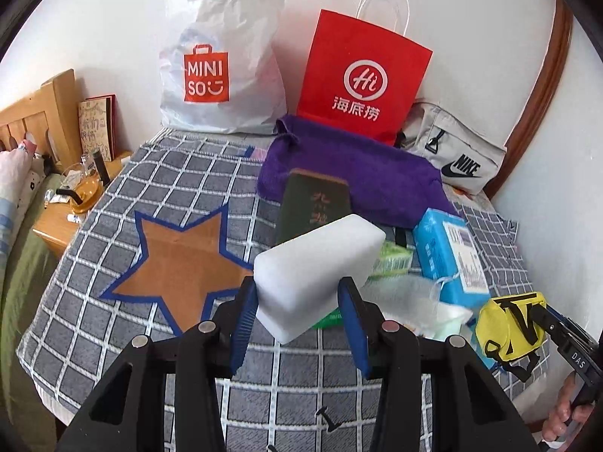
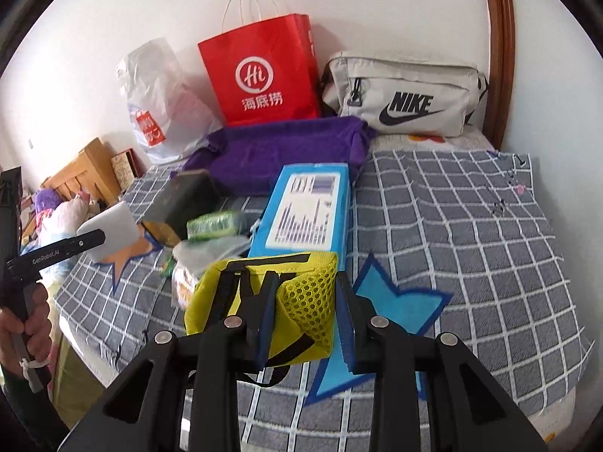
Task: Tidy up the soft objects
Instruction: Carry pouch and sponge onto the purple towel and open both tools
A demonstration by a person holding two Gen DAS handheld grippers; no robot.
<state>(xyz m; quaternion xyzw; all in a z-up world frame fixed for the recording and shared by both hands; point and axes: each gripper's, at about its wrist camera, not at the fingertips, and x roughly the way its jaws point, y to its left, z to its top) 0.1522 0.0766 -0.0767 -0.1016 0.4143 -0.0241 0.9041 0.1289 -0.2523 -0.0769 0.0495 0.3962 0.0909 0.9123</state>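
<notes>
A: The left gripper [image 1: 297,303] was clamped on a white sponge block [image 1: 316,267], its blue pads pressed into the block's near end, and it held the block up over the checked blanket [image 1: 113,301].

B: And the right gripper [image 2: 303,320]?

A: Closed on a yellow mesh pouch [image 2: 264,301], pinched at its netted corner, with the black straps hanging loose. It hung just right of the heap in the middle of the blanket.

B: Where did the orange star [image 1: 181,263] sit from the block?

A: Just left of it, flat on the blanket. A blue star [image 2: 395,312] lay under and to the right of the pouch.

B: So which step was that?

A: Carrying, I'd judge. Both things were lifted and neither was set down. The stars looked like drop spots, though I couldn't be sure.

B: What would the next move need?

A: If so, swinging the block left over the orange star, lowering it and letting go gently, since a squeezed sponge springs back. The pouch needed only a short drop.

B: And the heap?

A: A blue tissue pack [image 1: 450,260], a green packet [image 1: 392,260] and a dark book [image 1: 312,207] lay right of the orange star, before a purple towel [image 1: 358,173].
</notes>
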